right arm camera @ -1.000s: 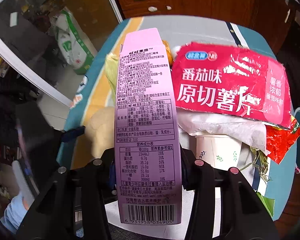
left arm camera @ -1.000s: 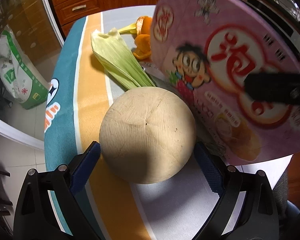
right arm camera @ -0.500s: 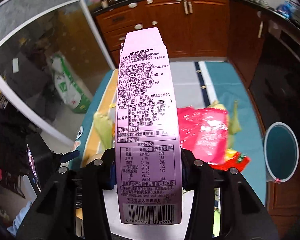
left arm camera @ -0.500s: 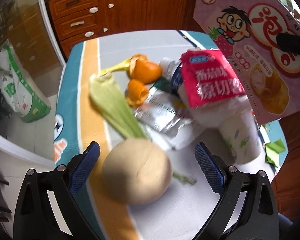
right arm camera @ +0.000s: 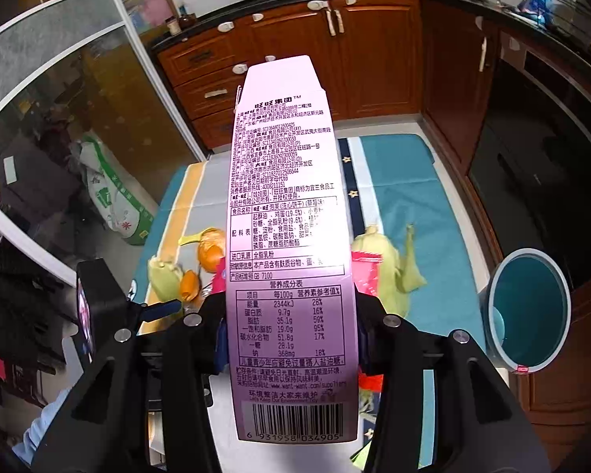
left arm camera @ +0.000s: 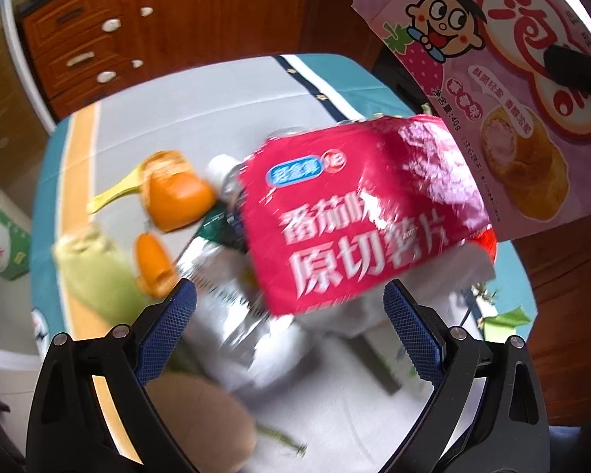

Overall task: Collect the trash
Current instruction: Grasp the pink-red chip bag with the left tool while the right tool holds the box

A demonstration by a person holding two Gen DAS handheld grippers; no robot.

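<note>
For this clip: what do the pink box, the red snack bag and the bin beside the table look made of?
Pink box: thin printed paperboard, slightly glossy; flat panels, sharp folds and a tuck flap at the top. Red snack bag: glossy plastic or foil-lined film; crinkled, with bright glints. Bin: probably moulded plastic, smooth teal inside with a pale rim, though the finish leaves that open.
</note>
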